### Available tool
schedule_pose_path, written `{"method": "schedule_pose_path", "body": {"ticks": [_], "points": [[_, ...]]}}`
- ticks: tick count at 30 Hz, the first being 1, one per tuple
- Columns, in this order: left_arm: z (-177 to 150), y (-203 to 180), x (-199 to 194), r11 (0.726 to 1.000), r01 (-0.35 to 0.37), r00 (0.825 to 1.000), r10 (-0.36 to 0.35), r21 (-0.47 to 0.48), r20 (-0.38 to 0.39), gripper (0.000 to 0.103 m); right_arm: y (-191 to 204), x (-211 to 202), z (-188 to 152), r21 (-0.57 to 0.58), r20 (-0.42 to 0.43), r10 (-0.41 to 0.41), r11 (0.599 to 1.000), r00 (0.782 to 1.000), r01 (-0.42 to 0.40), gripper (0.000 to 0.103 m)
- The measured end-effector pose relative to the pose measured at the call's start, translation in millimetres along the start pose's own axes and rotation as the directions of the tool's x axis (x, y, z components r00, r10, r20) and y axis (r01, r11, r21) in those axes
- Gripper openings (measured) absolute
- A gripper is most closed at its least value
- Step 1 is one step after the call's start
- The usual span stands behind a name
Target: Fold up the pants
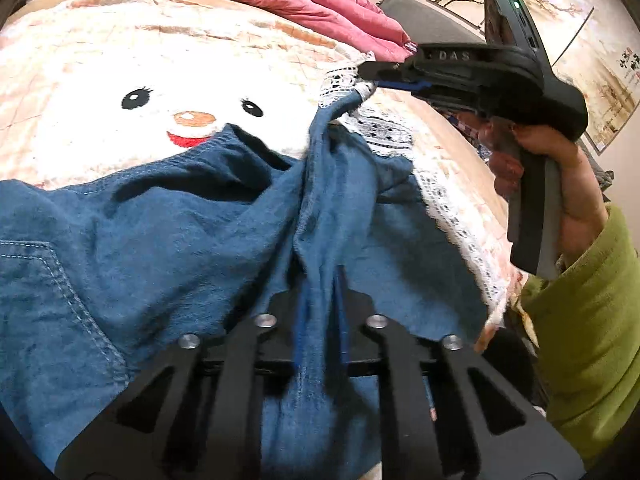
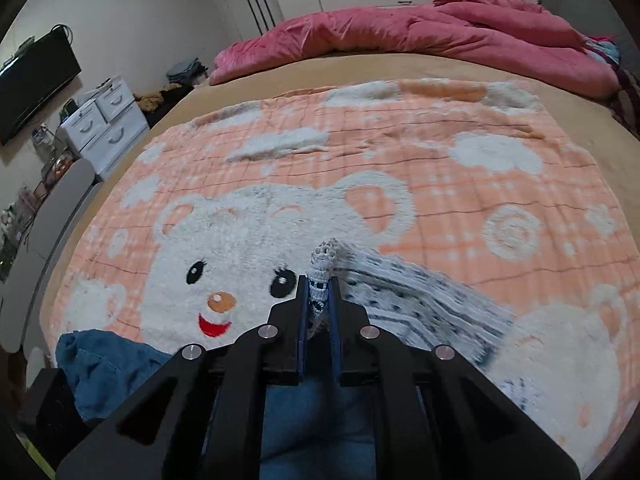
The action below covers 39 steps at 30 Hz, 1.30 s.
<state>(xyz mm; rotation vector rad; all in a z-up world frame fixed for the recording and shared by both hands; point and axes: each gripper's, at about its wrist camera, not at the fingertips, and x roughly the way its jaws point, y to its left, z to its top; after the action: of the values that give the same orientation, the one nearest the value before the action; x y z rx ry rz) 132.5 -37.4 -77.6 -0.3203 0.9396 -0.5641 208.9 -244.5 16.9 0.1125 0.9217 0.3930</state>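
Observation:
Blue denim pants (image 1: 168,216) with a white lace hem (image 1: 380,128) lie rumpled on a peach bear blanket (image 1: 120,60). My left gripper (image 1: 320,280) is shut on a bunched fold of the blue fabric near the front. My right gripper (image 1: 366,76) is shut on the lace hem and holds it up off the blanket. In the right wrist view my right gripper (image 2: 319,296) pinches the lace hem (image 2: 322,268), and blue fabric (image 2: 104,364) lies at lower left.
A pink duvet (image 2: 420,36) is heaped along the far side of the bed. A grey pillow (image 2: 580,0) sits at the far right. White drawers (image 2: 104,124) and a wall TV (image 2: 32,84) stand left of the bed.

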Motion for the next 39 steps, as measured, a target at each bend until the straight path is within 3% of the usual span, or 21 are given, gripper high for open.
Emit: {"method": "schedule_pose_path", "body": {"ticks": [6, 15, 25, 33, 39], "points": [[-5, -15, -5, 0.995, -0.041, 0.999, 0.040, 0.087, 0.009, 0.001, -27, -42, -22, 0.081, 0.069, 0.019, 0.996, 0.997, -0.025, 0.008], [-5, -35, -13, 0.990, -0.072, 0.997, 0.069, 0.118, 0.035, 0.001, -65, -76, -64, 0.199, 0.097, -0.008, 0.980, 0.995, -0.012, 0.008], [-16, -54, -23, 0.964, -0.096, 0.995, 0.090, 0.247, 0.036, 0.001, -82, -115, -125, 0.320, 0.158, 0.006, 0.946, 0.987, -0.057, 0.008], [-33, -67, -19, 0.944, -0.086, 0.996, 0.091, 0.319, 0.000, 0.001, -94, -144, -178, 0.390, 0.144, -0.017, 0.920, 0.989, -0.041, 0.008], [-45, -79, -27, 0.923, -0.083, 0.996, 0.091, 0.375, -0.002, 0.001, -104, -138, -201, 0.431, 0.103, -0.022, 0.902, 0.994, -0.025, 0.008]]}}
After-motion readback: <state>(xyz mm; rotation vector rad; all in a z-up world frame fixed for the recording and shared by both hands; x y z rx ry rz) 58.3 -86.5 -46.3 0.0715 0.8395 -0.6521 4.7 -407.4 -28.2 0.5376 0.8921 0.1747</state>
